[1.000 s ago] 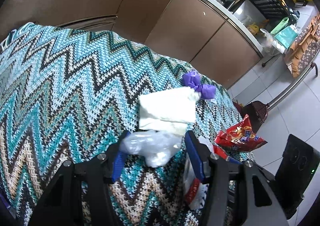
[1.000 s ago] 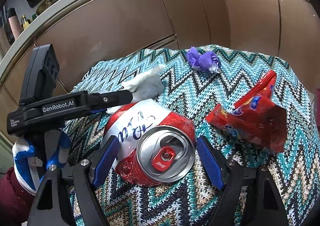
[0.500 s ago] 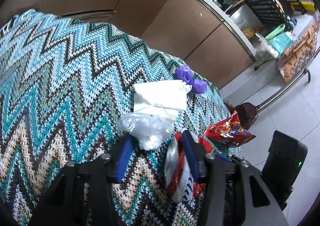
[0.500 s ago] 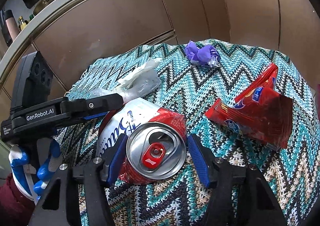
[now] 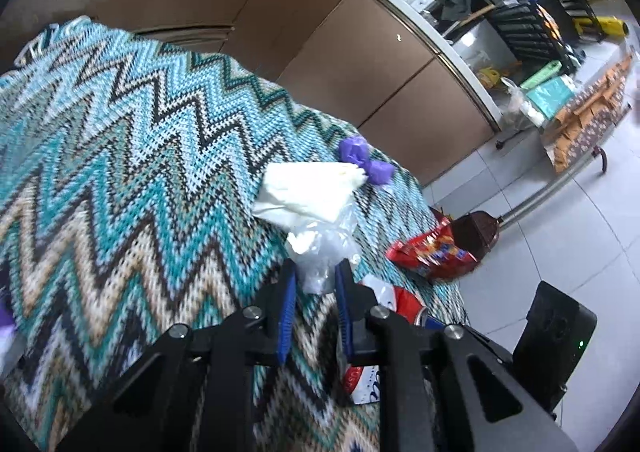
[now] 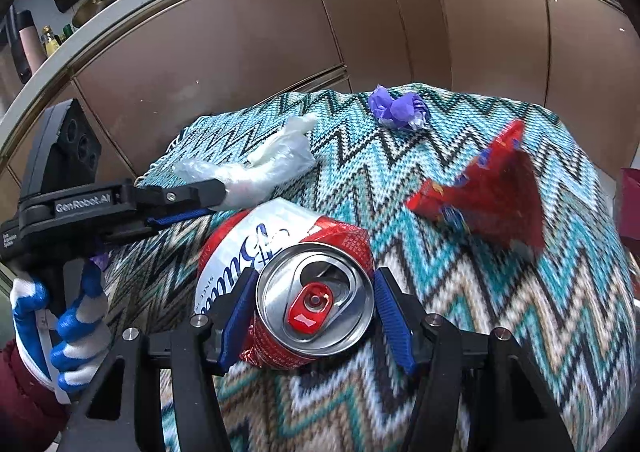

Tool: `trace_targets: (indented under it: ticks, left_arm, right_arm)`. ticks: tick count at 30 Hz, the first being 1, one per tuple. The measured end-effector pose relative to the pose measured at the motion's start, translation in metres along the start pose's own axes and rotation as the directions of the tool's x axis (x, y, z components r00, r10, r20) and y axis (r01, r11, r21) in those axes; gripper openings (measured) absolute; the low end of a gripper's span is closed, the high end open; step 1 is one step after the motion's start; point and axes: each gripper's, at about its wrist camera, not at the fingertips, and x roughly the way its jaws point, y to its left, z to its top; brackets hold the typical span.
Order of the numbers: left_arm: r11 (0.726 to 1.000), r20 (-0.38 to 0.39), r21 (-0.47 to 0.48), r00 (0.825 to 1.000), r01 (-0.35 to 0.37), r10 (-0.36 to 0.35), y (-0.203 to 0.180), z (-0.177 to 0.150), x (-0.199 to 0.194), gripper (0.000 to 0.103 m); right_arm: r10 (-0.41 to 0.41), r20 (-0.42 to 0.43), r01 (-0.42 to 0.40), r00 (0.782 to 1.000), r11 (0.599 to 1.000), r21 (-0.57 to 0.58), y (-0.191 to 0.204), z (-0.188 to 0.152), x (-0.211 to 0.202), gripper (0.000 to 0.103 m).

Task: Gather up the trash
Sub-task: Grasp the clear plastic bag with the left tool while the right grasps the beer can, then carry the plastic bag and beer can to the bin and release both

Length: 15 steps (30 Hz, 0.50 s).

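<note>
We count five pieces of trash on the zigzag-knit cloth (image 6: 460, 179) covering the tabletop: one crushed can (image 6: 288, 272), one clear plastic bag (image 5: 324, 248), one white napkin (image 5: 308, 187), one purple wrapper (image 6: 398, 109) and one red snack packet (image 6: 492, 195). Our left gripper (image 5: 316, 280), marked "GenRobot.AI", has just been closing and its fingers pinch the plastic bag. Our right gripper (image 6: 316, 304) has just been closing too; its fingers clamp the can's top end. The can's blue script is only partly legible.

Black hand-held gripper (image 6: 316, 308), blue pads (image 6: 390, 312); blue-white glove (image 6: 60, 328), maroon sleeve (image 6: 20, 400).
</note>
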Motion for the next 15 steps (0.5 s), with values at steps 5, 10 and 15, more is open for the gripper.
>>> trace_targets:
  ticks: [5, 10, 15]
  left_arm:
    - [0.999, 0.008, 0.040, 1.000, -0.004, 0.003, -0.010, -0.019, -0.034, 0.018]
    - [0.998, 0.022, 0.054, 1.000, -0.014, 0.013, -0.015, -0.045, -0.067, 0.018]
    - [0.998, 0.047, 0.065, 0.999, -0.018, 0.015, -0.021, -0.065, -0.099, 0.018]
  right_arm:
    - [-0.011, 0.031, 0.010, 0.999, 1.000, 0.026, -0.004, -0.017, -0.034, 0.055]
    - [-0.032, 0.049, 0.030, 0.998, 0.999, 0.042, -0.002, -0.035, -0.061, 0.055]
    - [-0.042, 0.078, 0.039, 0.996, 0.998, 0.042, 0.010, -0.049, -0.087, 0.055]
